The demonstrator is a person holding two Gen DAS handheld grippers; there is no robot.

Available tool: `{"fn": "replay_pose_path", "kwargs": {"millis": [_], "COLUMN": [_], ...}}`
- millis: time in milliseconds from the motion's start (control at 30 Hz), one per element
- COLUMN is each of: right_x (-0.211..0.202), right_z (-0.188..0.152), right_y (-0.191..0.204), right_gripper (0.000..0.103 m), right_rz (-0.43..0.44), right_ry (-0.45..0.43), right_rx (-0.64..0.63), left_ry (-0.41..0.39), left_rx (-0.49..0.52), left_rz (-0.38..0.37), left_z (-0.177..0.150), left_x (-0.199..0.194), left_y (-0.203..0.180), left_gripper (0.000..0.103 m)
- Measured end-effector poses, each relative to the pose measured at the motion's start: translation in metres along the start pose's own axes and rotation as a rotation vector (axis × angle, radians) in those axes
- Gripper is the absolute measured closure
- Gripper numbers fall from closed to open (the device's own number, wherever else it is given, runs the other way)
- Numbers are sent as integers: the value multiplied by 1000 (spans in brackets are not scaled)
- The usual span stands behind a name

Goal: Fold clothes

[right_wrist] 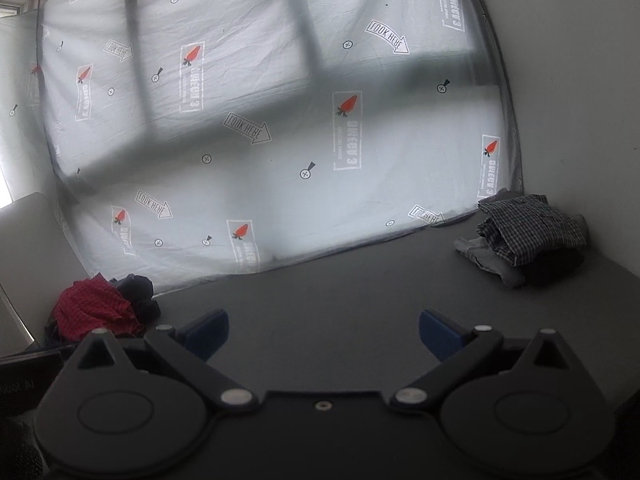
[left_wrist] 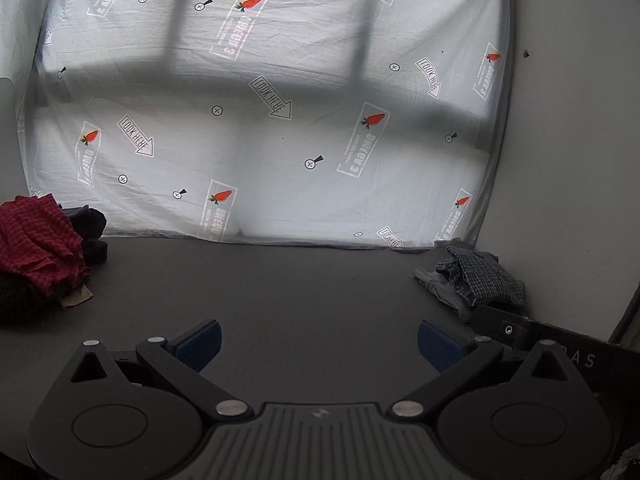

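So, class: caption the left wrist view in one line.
Open left gripper over grey table, red crumpled clothes left, checked shirt right.

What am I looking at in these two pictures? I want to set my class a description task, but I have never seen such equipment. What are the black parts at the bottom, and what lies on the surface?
Each picture comes from a camera mounted on a hand-held gripper, looking forward along its jaws. One view shows the left gripper, the other the right gripper. The black parts are the gripper bodies; the blue pads are the gripping faces. Both sets of jaws stand wide apart and hold nothing.

They hover over a dark grey table. On its left lies a crumpled heap with a red checked garment on top; on its right a neater stack topped by a dark checked shirt. Behind hangs a printed sheet.
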State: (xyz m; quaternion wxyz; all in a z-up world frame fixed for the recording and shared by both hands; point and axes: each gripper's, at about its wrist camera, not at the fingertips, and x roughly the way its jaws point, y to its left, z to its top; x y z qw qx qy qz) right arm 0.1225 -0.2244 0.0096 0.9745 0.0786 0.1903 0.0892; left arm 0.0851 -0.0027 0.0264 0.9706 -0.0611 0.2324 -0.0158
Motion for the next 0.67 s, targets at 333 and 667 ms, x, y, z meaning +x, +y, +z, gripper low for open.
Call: {"fn": "replay_pose_path", "kwargs": {"millis": [333,667], "right_x": [-36,-62], "right_z": [-49,-65], "right_y": [57,72], "right_gripper": [0,0], "right_rz": [-31,-30], "right_ry": [132,137], "right_rx": [-100,-129], "left_ry": [98,125], "left_rx": [-24,-37], "left_rz": [117,98], "left_z": [-33,-44], "left_x": [-29,-52], "left_y": [42,48], "left_gripper": [0,0]}}
